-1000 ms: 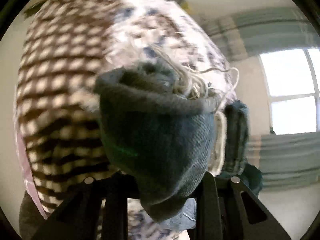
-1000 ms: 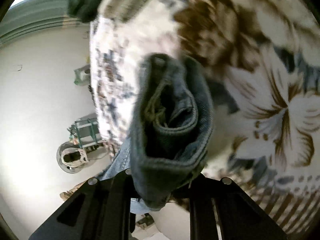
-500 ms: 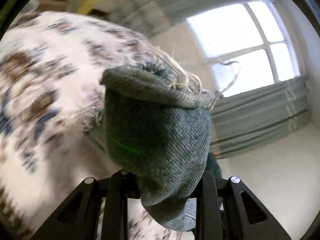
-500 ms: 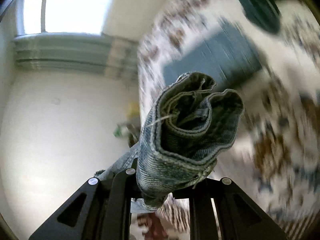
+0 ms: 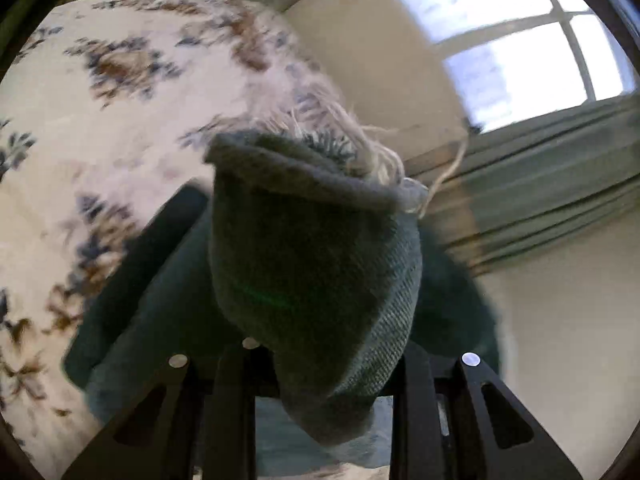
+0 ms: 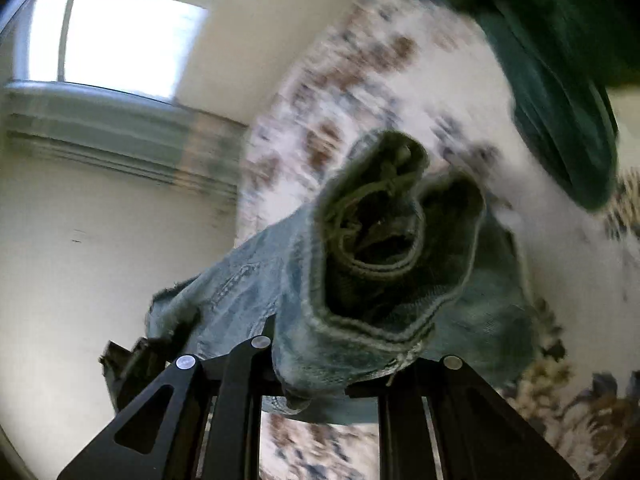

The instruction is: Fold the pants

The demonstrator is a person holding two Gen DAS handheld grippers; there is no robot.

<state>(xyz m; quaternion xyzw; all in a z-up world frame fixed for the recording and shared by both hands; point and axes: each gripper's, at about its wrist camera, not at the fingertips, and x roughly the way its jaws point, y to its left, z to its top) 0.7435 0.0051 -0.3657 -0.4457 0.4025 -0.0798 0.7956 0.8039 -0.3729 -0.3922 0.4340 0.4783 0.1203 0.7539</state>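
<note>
Both grippers are clamped on the jeans [image 6: 372, 280] right now. The left gripper [image 5: 320, 380] pinches a bunched wad of denim with a frayed white hem poking up, and the right gripper [image 6: 320, 376] grips a rolled, seamed edge. The pants hang lifted over the floral bedspread [image 5: 100, 120]. A dark green garment [image 6: 560, 100] lies on the bed at far right, and a window [image 6: 112, 36] glows far left.

No readable text, label, brand, number or sign shows in either wrist view.
</note>
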